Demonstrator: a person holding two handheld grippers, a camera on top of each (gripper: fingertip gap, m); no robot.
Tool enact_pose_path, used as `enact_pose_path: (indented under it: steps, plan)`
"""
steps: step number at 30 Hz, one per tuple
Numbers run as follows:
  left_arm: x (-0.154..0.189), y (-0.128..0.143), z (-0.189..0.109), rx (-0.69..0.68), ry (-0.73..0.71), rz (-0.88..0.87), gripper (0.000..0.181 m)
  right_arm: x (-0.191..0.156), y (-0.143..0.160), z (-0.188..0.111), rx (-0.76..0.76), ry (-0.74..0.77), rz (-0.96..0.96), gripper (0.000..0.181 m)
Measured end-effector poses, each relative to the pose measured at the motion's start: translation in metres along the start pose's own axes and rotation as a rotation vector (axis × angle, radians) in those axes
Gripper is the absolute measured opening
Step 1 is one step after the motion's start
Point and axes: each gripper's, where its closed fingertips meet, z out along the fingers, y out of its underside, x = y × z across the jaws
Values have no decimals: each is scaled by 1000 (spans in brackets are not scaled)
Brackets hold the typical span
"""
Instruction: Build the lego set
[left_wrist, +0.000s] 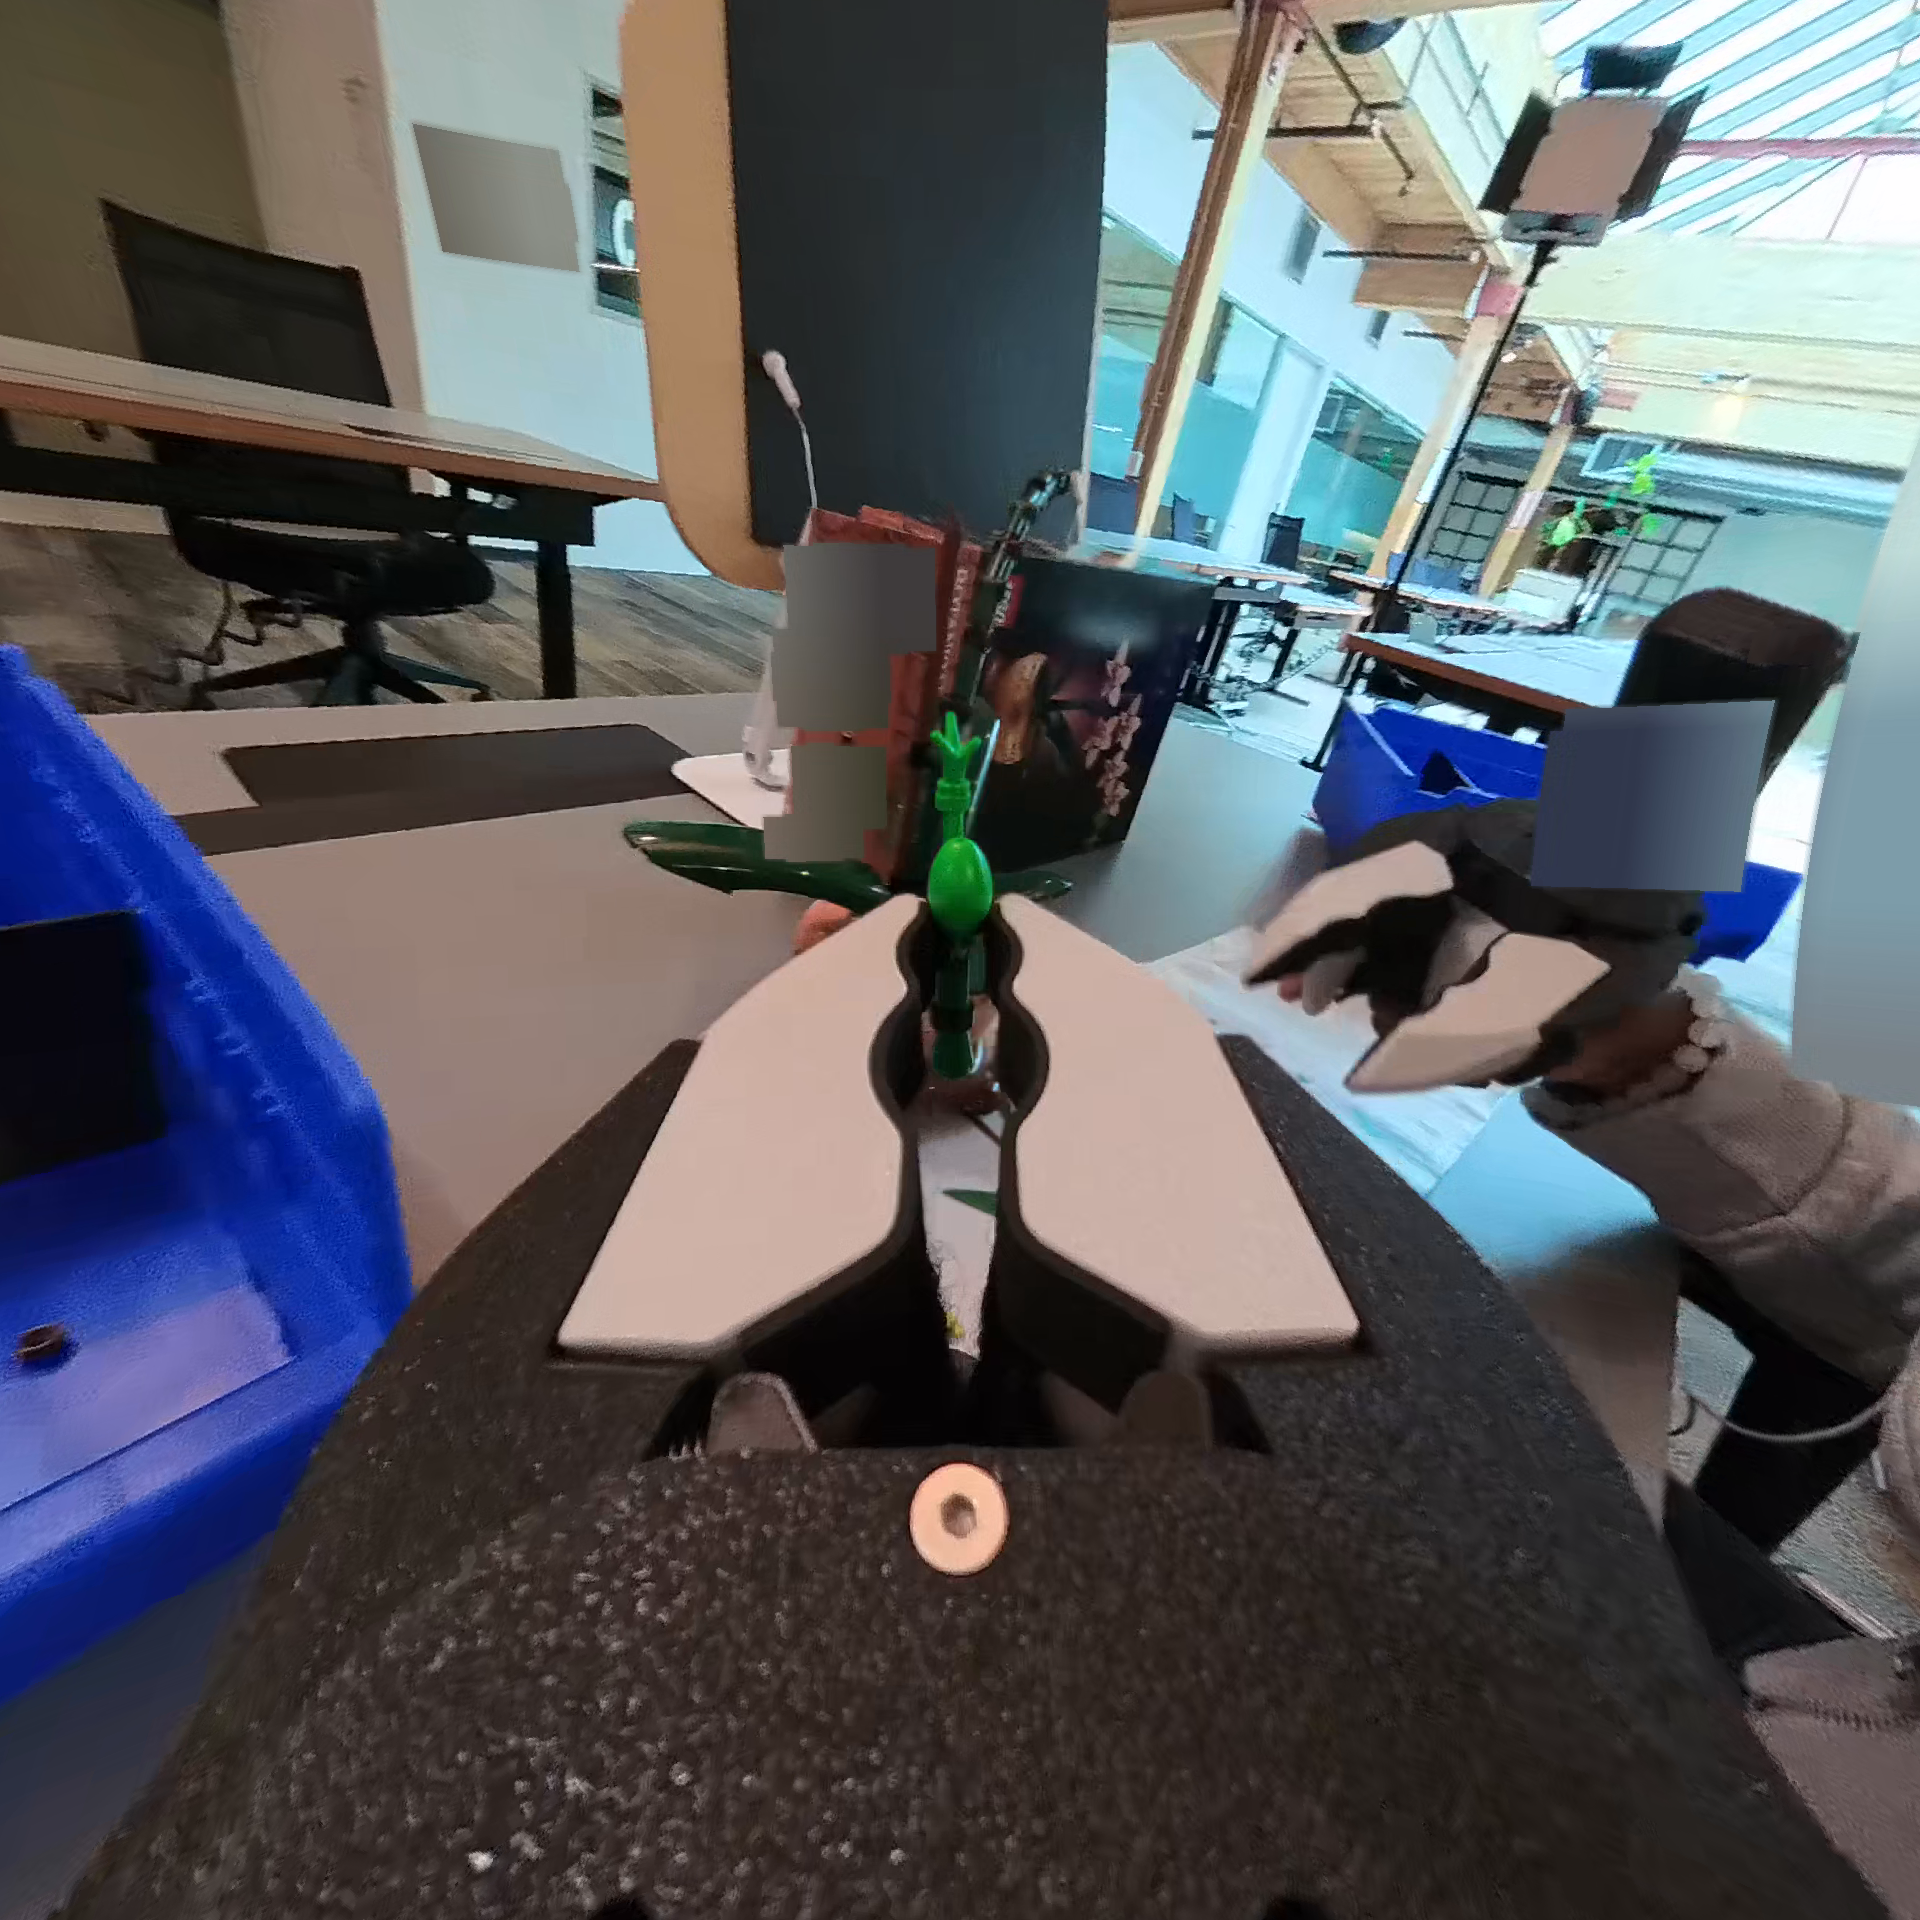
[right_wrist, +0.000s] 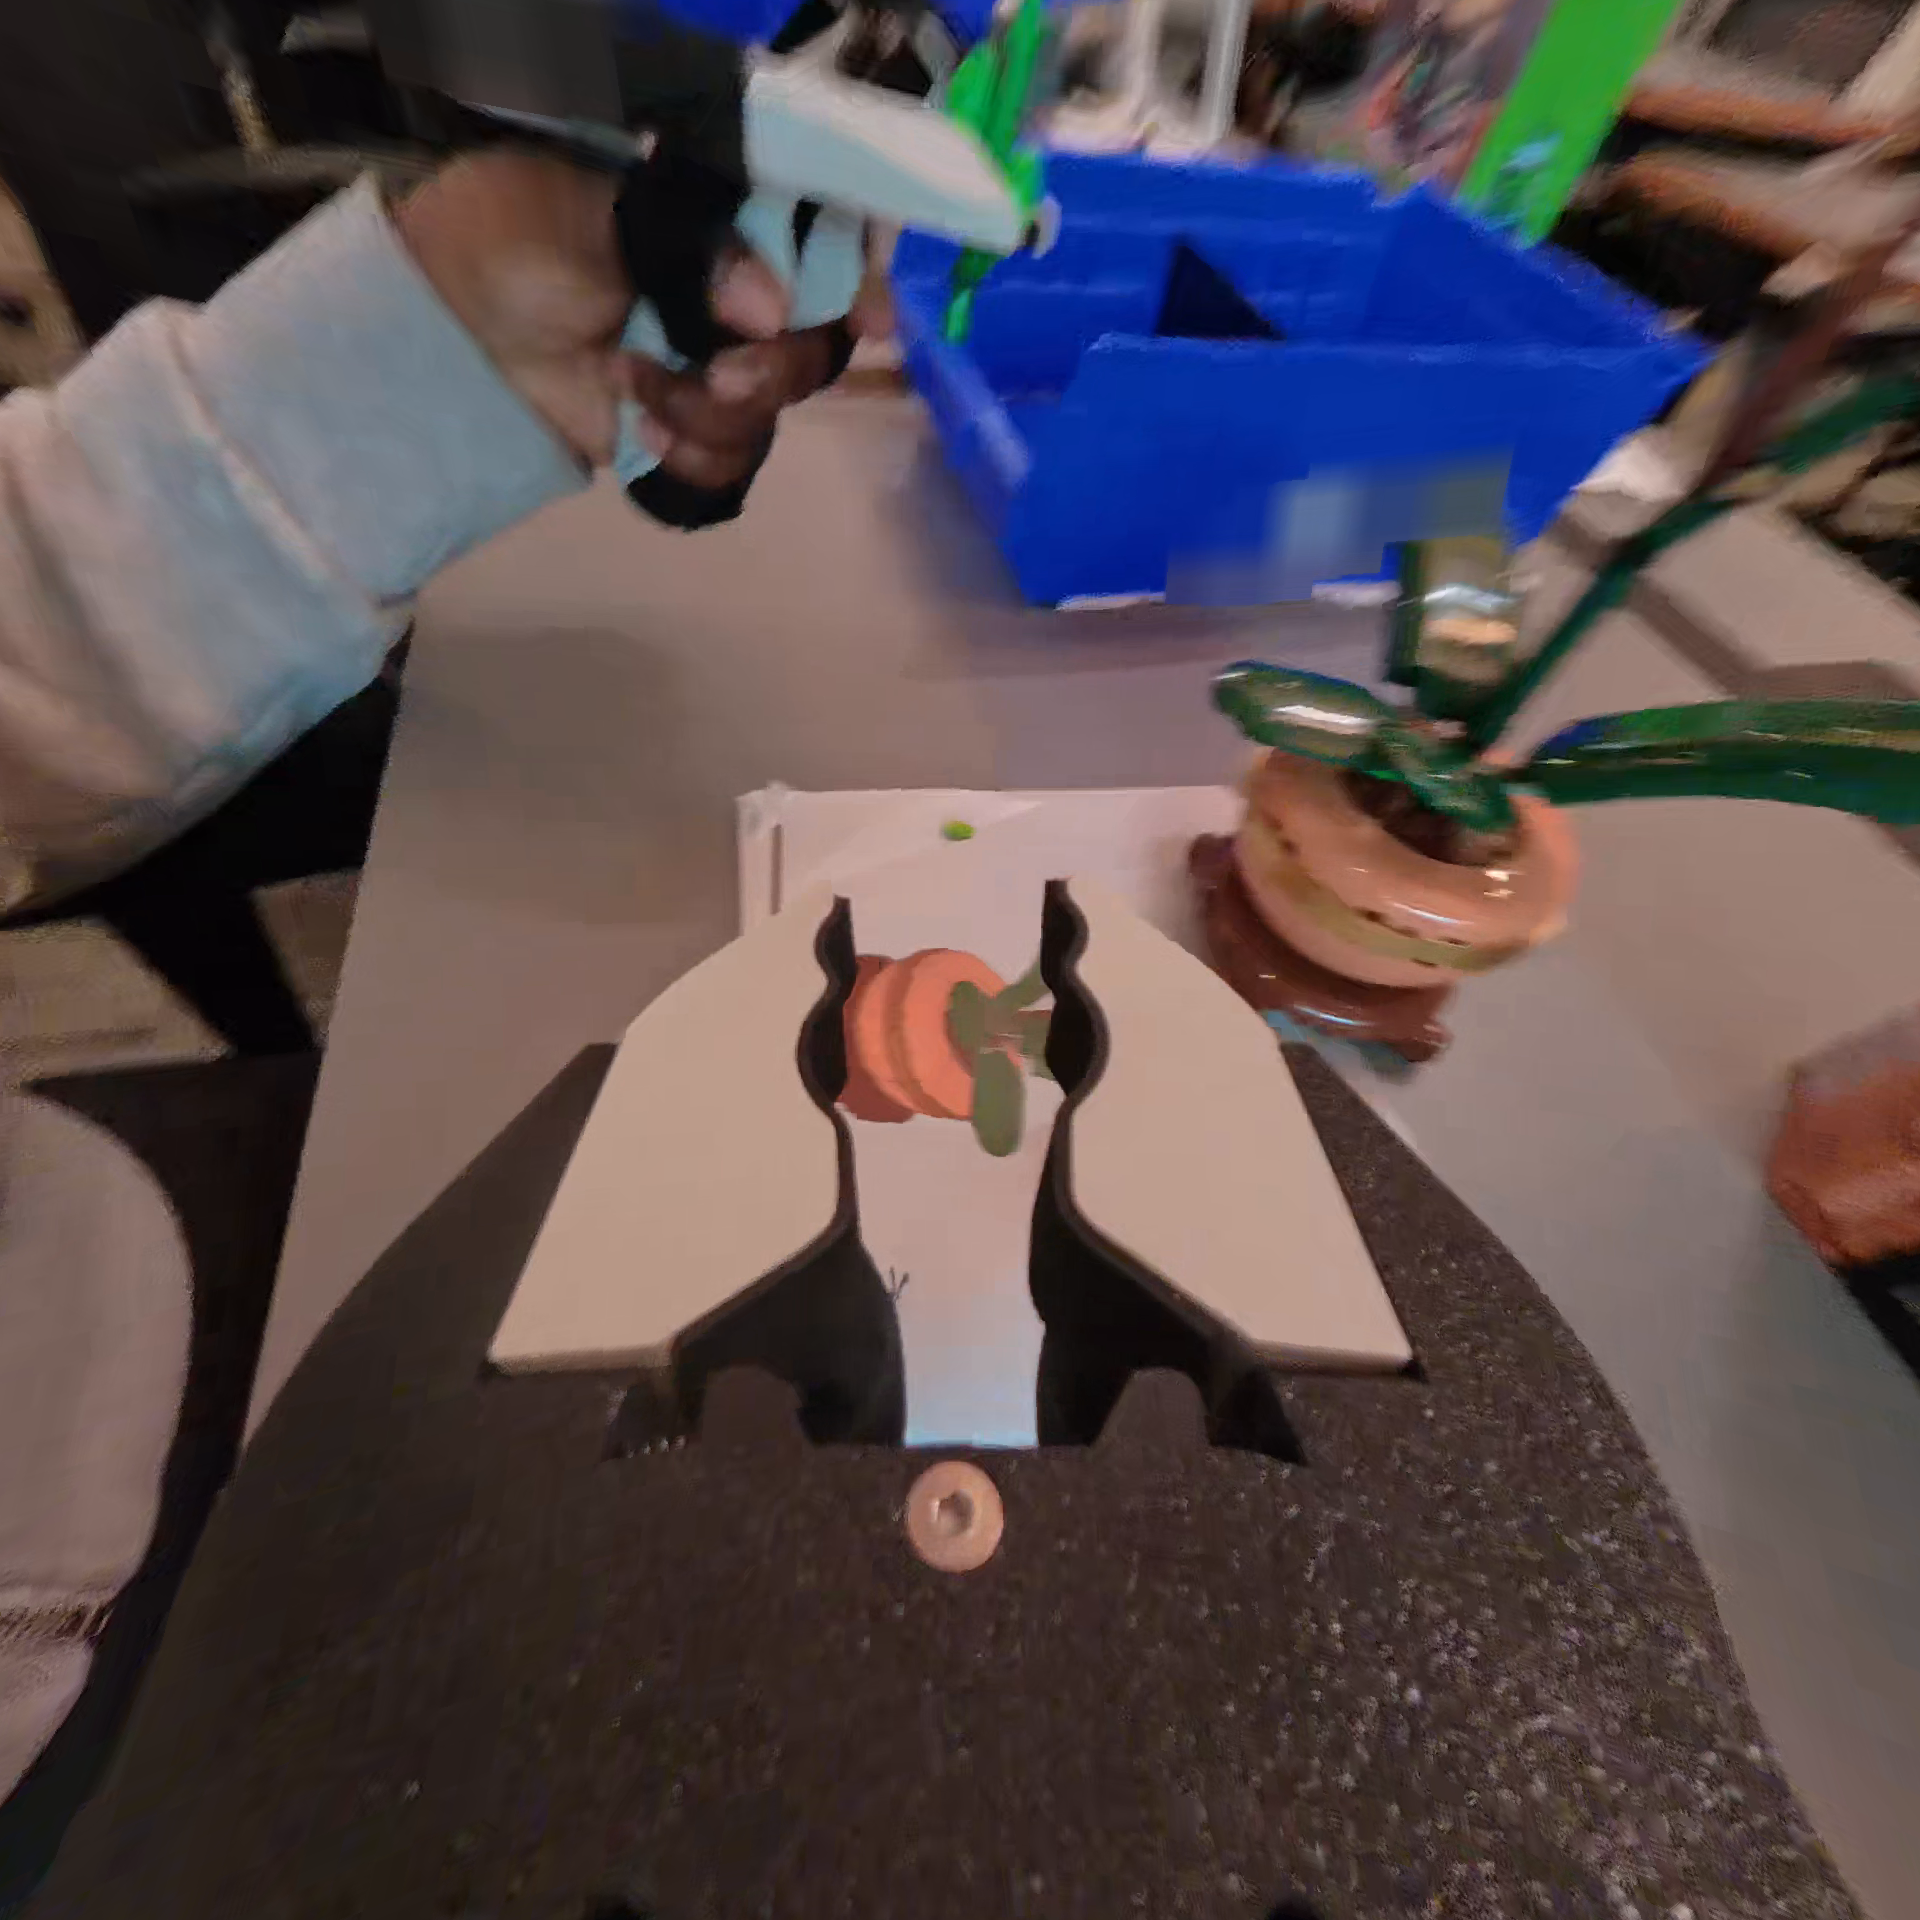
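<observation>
So the left claw (left_wrist: 954, 940) is pinched narrow around a green stem (left_wrist: 957, 883) with a bud on it, held upright in the air above the table (left_wrist: 499, 935). The right claw (right_wrist: 951, 1023) is wide and empty, hanging over the white booklet (right_wrist: 997, 842), whose printed pot drawing shows between its fingers. The real pot (right_wrist: 1403, 894) sits on the table just right of the booklet, on a brown base, with dark green leaves (right_wrist: 1714, 748) and a long stalk already in. Looks maybe halfway: pot and foliage are done, no flowers that I can see. The budded stem isn't attached yet, so that's probably next. Blue bin (right_wrist: 1247, 416) at the far side, a tiny green piece (right_wrist: 957, 830) on the booklet.
</observation>
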Motion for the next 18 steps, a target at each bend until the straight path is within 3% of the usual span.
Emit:
enact_pose_path:
  steps: [2,4,7,12,18]
  plan:
    - [2,4,-1,-42,6,24,7,-13,7,20,-142,-130,-17,19]
    - [7,7,-1,-63,43,26,7,-17,8,37,-250,-235,-155,6]
    - [10,12,-6,-98,89,17,8,-9,10,58,-416,-291,-542,9]
    - [1,4,-22,-65,81,2,8,-9,5,78,-689,-499,-945,17]
    - [-15,-6,-47,-25,36,4,8,-8,17,94,-833,-839,-1060,13]
